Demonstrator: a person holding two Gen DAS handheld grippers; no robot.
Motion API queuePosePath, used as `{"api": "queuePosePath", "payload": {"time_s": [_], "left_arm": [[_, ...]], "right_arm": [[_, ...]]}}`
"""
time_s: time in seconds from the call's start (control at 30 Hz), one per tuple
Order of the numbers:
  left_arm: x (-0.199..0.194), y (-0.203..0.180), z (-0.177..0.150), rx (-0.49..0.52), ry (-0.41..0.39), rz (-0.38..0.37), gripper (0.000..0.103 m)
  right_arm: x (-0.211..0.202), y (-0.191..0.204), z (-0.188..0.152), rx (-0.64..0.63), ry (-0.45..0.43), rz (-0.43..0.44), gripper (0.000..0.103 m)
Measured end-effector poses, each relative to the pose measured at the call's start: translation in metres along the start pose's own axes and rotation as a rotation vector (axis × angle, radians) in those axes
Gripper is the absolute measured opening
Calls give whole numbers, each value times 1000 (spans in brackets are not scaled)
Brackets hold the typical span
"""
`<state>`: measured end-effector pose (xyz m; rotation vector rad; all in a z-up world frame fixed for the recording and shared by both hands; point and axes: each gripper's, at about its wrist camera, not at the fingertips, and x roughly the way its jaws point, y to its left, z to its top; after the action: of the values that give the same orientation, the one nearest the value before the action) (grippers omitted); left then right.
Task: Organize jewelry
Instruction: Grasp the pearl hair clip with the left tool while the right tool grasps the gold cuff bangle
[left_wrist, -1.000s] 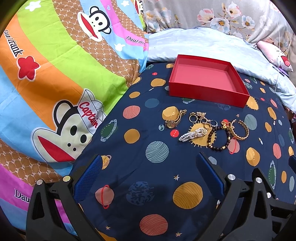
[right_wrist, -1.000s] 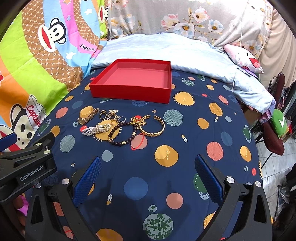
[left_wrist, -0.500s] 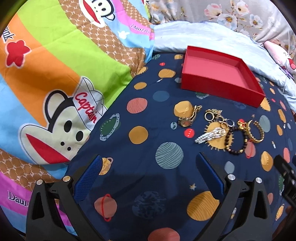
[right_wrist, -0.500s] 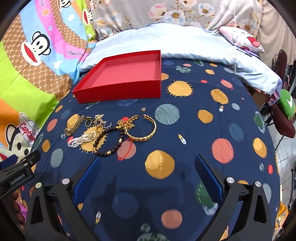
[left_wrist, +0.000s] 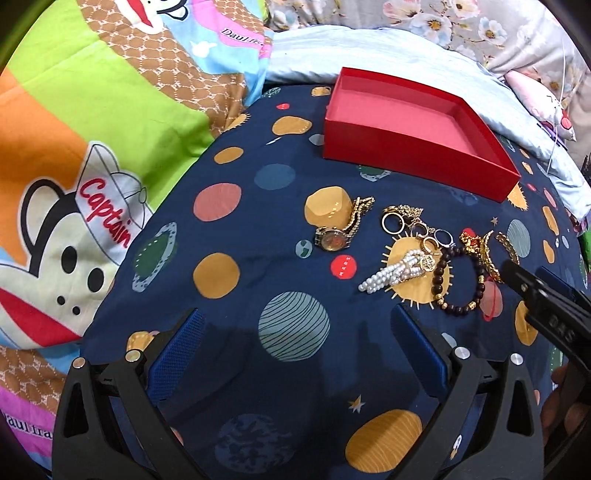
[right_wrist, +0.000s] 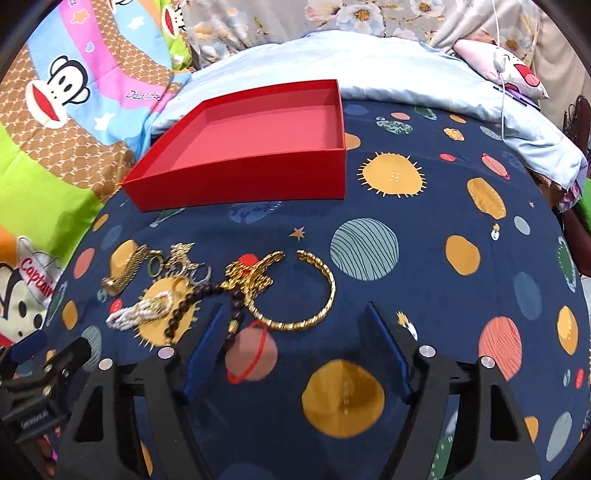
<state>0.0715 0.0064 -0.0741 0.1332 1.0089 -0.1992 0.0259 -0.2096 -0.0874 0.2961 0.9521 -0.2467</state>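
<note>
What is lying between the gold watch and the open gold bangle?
Right wrist view: rings, a pearl piece, a dark bead bracelet and a gold chain lie between the watch and the bangle.

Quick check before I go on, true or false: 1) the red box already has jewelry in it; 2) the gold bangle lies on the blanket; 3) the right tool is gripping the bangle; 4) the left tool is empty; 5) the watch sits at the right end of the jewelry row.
1) False. The red box is empty.
2) True. The gold bangle lies on the navy planet blanket.
3) False. The right tool is open just short of the bangle, and its jaws have just been closing; nothing is between them.
4) True. The left tool is open and holds nothing.
5) False. The watch is at the left end.
</note>
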Motion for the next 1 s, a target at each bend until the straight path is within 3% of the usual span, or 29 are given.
{"api": "queuePosePath", "payload": {"time_s": [0.27,0.33,0.53,0.77,0.87,1.0], "left_arm": [[15,-8,7,8,6,-16,98],[20,-10,11,5,12,-39,92],[33,-19,15,4,49,-115,76],[39,-34,14,35,49,-155,71],[39,-39,14,51,41,-143,63],[36,-42,15,63,49,-178,34]], "right_arm": [[21,3,5,-8,19,-10,68],[22,4,6,-18,13,-12,59],[20,-1,6,-13,9,9,58],[11,-10,3,27,20,38,58],[8,-13,1,37,23,45,58],[2,-15,1,46,18,52,58]]}}
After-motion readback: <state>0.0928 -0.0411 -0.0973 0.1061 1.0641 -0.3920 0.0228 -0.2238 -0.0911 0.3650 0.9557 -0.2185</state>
